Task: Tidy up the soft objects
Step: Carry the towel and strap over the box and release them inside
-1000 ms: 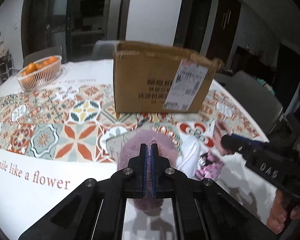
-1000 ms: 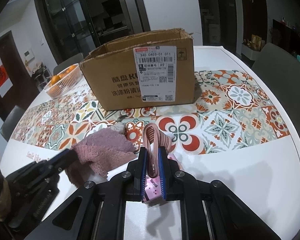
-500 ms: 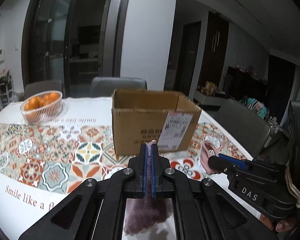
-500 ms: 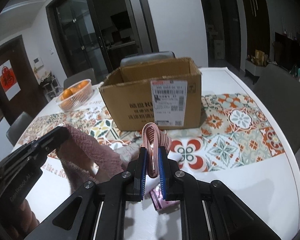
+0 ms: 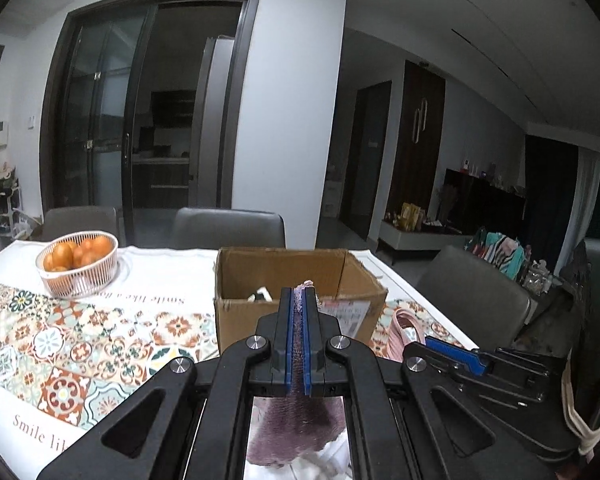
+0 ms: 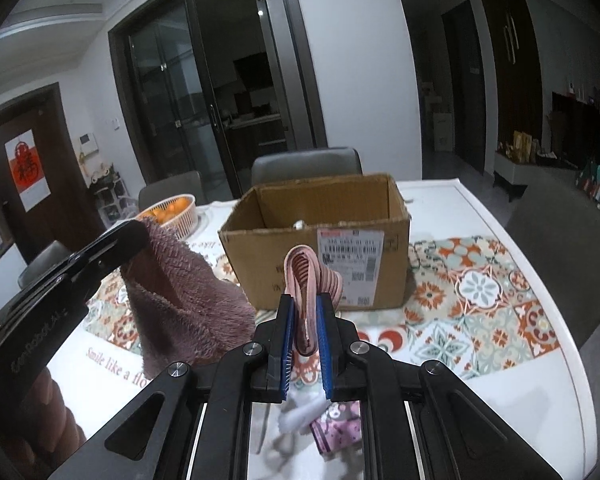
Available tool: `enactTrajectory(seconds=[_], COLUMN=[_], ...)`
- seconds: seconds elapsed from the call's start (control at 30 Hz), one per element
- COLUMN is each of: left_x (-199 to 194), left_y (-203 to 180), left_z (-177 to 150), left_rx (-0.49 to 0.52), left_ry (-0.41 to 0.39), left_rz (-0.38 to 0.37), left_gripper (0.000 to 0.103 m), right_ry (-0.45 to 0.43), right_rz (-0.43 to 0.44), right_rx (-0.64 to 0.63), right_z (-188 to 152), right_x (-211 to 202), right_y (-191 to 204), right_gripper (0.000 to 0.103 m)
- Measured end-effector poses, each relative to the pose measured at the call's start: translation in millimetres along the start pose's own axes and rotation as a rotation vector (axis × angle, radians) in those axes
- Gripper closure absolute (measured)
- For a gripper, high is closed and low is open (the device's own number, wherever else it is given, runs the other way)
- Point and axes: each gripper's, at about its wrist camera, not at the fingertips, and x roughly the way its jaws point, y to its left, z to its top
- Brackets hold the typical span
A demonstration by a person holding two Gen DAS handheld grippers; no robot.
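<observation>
Beyond both pairs of fingers stands the open brown cardboard box. The left gripper clamps a mauve fuzzy towel, hanging lengthwise below its fingertips. The right gripper pinches a pink ribbed loop, arching upward. Only the right view shows the towel's full drape.

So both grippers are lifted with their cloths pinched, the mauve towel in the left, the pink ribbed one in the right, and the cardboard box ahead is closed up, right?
Not quite: the cardboard box is open at the top, as the right wrist view shows, with something pale inside. The rest holds: the left gripper pinches the mauve towel and the right gripper pinches the pink ribbed cloth.
</observation>
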Motion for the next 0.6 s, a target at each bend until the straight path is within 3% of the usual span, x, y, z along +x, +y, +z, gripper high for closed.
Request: enactTrajectory(seconds=[0.6], left_x=[37], left_y=[0], left_z=[45], left_rx=[0.035], left_ry=[-0.075], left_rz=[-0.001], left_gripper=[0.098], right_ry=[-0.086], right_rz=[0.003], right_rx=[-0.023], right_z=[49], right_x=[15], right_y=[-4], right_gripper=[0.090])
